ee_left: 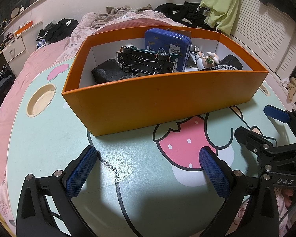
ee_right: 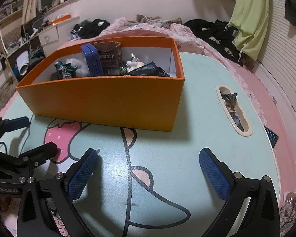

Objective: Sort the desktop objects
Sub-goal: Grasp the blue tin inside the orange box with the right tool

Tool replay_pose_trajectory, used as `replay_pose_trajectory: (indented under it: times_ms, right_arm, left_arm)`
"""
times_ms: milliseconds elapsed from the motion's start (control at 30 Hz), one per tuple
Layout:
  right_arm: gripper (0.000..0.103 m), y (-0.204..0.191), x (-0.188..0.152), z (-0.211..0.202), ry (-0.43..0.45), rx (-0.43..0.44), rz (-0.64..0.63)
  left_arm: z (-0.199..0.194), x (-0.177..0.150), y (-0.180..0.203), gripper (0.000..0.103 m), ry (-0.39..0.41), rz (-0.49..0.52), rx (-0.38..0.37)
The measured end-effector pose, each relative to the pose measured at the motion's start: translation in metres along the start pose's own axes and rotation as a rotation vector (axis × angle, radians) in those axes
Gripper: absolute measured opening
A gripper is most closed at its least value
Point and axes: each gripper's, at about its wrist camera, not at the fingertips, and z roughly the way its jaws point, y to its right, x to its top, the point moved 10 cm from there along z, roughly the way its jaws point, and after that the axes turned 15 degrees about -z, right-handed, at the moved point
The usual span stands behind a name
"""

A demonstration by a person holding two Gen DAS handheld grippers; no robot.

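Observation:
An orange box (ee_left: 167, 98) stands on the mint cartoon lap table (ee_left: 49, 138), also in the right wrist view (ee_right: 108, 100). It holds a blue tin (ee_left: 167, 43), an overturned toy car (ee_left: 146, 60), a small white figure (ee_left: 206, 60), dark pouches and a card pack (ee_right: 110, 59). My left gripper (ee_left: 148, 169) is open and empty, low over the table in front of the box. My right gripper (ee_right: 148, 169) is open and empty, beside it on the right; it shows in the left wrist view (ee_left: 262, 122).
The table has a round cup recess (ee_left: 41, 99) at left and a long slot (ee_right: 233, 110) at right with foil wrappers in it. The table sits on a pink bed with clothes piled behind. A green garment (ee_right: 250, 19) hangs at right.

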Motion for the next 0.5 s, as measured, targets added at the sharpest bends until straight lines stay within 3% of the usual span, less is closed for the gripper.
replay_pose_trajectory:
  times_ms: [133, 200, 300, 433, 500]
  right_arm:
    - [0.073, -0.008, 0.016, -0.022, 0.103, 0.119, 0.035]
    - [0.065, -0.015, 0.037, -0.038, 0.158, 0.194, 0.026]
    - [0.057, -0.025, 0.081, -0.049, 0.210, 0.161, -0.071]
    - [0.043, -0.034, 0.131, -0.013, 0.155, 0.178, -0.119]
    - [0.041, -0.042, 0.145, 0.009, 0.106, 0.188, -0.126]
  left_arm:
    - [0.000, 0.000, 0.000, 0.103, 0.000, -0.001, 0.001]
    - [0.000, 0.000, 0.001, 0.103, 0.001, -0.001, 0.002]
    - [0.000, 0.000, 0.001, 0.103, 0.001, -0.001, 0.001]
    - [0.000, 0.000, 0.001, 0.103, 0.001, -0.001, 0.000]
    - [0.000, 0.000, 0.001, 0.103, 0.001, -0.001, 0.000]
